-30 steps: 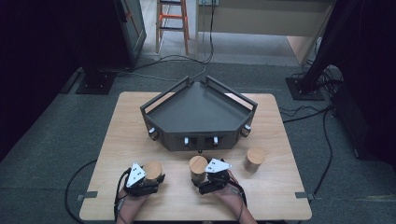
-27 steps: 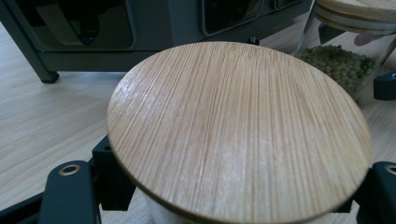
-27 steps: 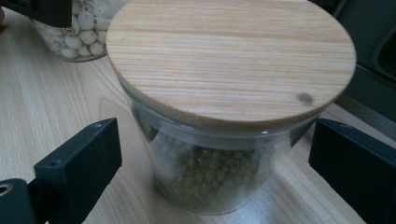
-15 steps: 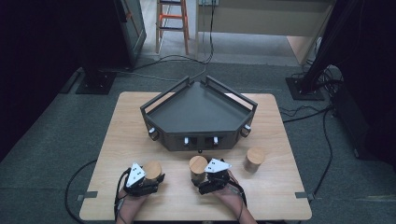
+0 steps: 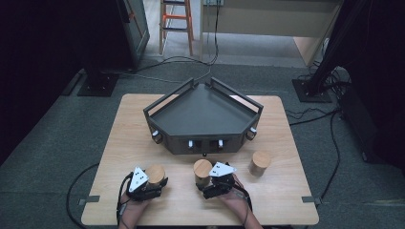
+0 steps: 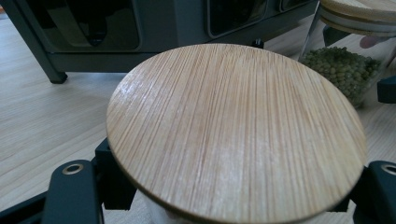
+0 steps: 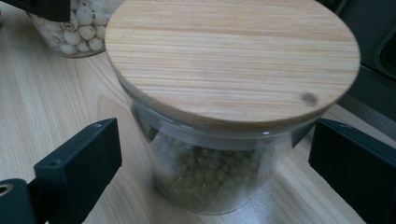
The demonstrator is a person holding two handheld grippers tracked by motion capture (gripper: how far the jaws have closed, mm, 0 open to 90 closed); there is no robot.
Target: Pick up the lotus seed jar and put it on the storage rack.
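Observation:
Three glass jars with bamboo lids stand on the wooden table (image 5: 119, 143). My left gripper (image 5: 154, 181) is shut on the left jar (image 5: 154, 171). Its black jaws clamp the glass just under the lid (image 6: 233, 130), and white beans fill that jar (image 7: 70, 32). My right gripper (image 5: 208, 182) is open around the middle jar (image 5: 202, 168), which holds green beans (image 7: 210, 177). Both of its fingers (image 7: 79, 163) stand a little off the glass, below the lid (image 7: 229, 56). The green-bean jar (image 6: 345, 70) is also at the right of the left gripper view.
A dark five-sided tray (image 5: 165, 102) with raised rails and front knobs sits mid-table just beyond the jars. The third jar (image 5: 260, 162) stands alone to the right. Cables and stands lie on the floor past the table's far edge.

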